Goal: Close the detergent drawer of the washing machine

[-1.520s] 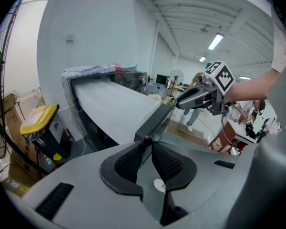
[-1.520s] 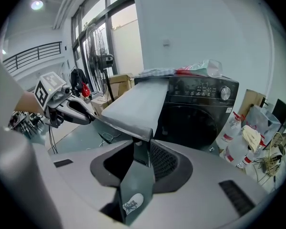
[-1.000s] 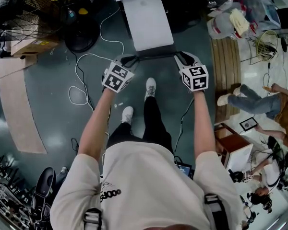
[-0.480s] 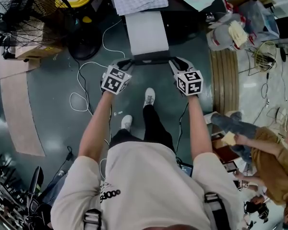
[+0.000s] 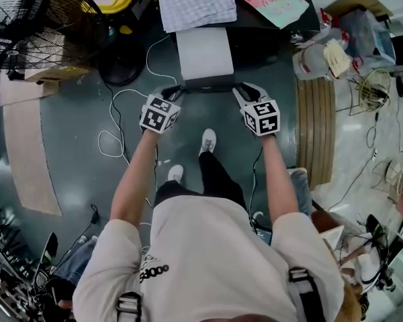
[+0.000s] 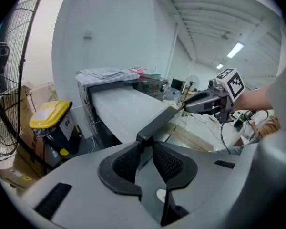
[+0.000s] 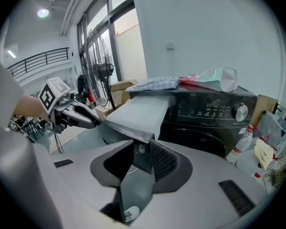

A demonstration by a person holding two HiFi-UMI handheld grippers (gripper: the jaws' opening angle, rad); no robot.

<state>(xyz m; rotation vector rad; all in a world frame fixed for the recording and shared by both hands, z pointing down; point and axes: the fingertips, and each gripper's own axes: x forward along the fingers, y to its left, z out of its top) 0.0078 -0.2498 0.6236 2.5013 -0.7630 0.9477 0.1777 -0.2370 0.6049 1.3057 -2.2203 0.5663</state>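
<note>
One drawer (image 5: 203, 54), pushed further into washing machine (image 5: 265, 37)

Your long white drawer (image 5: 203, 52) with its dark front bar (image 5: 208, 84) is sticking far out of the black washing machine (image 7: 214, 116).

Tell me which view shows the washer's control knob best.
Right gripper view: the knob faces the camera on the black front panel, right of the display. Head view looks down on top of the washing machine, knob hidden. Left gripper view shows only the drawer and the machine's side.
</note>
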